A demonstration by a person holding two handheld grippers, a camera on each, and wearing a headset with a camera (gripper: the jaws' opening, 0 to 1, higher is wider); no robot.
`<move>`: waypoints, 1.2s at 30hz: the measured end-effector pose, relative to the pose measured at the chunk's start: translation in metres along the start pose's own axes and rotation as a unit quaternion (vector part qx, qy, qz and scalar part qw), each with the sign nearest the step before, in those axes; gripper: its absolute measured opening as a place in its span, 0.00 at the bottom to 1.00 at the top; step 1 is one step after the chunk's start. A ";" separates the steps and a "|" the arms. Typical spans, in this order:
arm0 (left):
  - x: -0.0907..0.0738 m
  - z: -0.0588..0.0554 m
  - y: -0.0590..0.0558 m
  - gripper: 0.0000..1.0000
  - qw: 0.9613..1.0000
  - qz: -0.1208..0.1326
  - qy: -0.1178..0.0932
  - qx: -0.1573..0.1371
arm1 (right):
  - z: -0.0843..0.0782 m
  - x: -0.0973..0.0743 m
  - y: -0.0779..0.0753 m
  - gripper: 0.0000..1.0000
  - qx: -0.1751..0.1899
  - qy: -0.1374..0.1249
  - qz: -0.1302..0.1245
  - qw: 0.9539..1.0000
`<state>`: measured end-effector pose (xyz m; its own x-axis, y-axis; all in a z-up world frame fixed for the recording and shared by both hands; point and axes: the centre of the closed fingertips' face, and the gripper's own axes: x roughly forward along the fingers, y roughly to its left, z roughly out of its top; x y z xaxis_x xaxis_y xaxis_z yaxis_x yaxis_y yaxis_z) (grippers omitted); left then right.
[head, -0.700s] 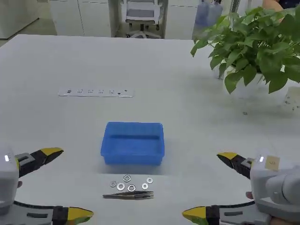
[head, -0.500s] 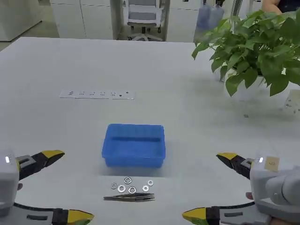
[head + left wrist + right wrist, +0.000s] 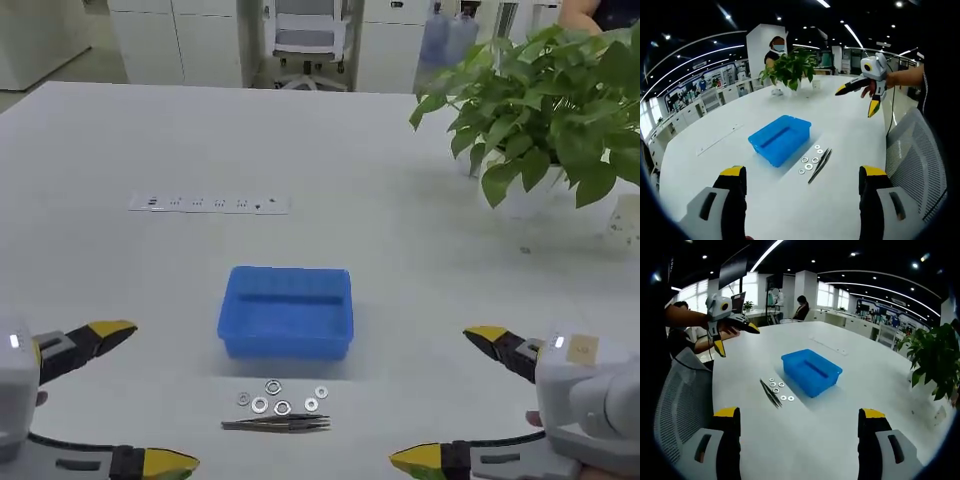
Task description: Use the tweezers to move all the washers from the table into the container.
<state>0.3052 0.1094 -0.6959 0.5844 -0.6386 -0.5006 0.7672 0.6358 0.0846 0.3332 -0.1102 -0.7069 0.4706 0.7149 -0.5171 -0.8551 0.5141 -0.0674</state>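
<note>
At lower centre of the head view, tweezers [image 3: 275,423] are laid just below scattered washers [image 3: 260,405], near the blue container [image 3: 290,271]. The left gripper [image 3: 155,395] and right gripper [image 3: 437,396] are held wide open, empty.

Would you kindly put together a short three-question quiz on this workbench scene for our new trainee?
1. True or false: the tweezers lie inside the blue container.
2. How many washers lie on the table? A) two B) six C) twelve
3. Fill in the gap: the jaws of the left gripper and the right gripper both stand ____.
Key: 1 false, they lie on the table just in front of the washers; 2 B; 3 open.
</note>
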 end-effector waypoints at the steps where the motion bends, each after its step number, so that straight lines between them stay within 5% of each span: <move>1: 0.000 0.000 0.000 0.99 1.000 0.000 0.000 0.000 | 0.000 0.000 0.000 0.99 -0.001 0.000 0.000 1.000; 36: 0.000 0.001 -0.002 0.99 1.000 -0.002 0.003 0.009 | 0.001 -0.002 -0.003 0.98 -0.006 0.000 -0.002 1.000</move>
<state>0.3039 0.1083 -0.6952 0.5794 -0.6394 -0.5054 0.7744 0.6252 0.0970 0.3348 -0.1127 -0.7043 0.4740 0.7126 -0.5173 -0.8558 0.5112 -0.0799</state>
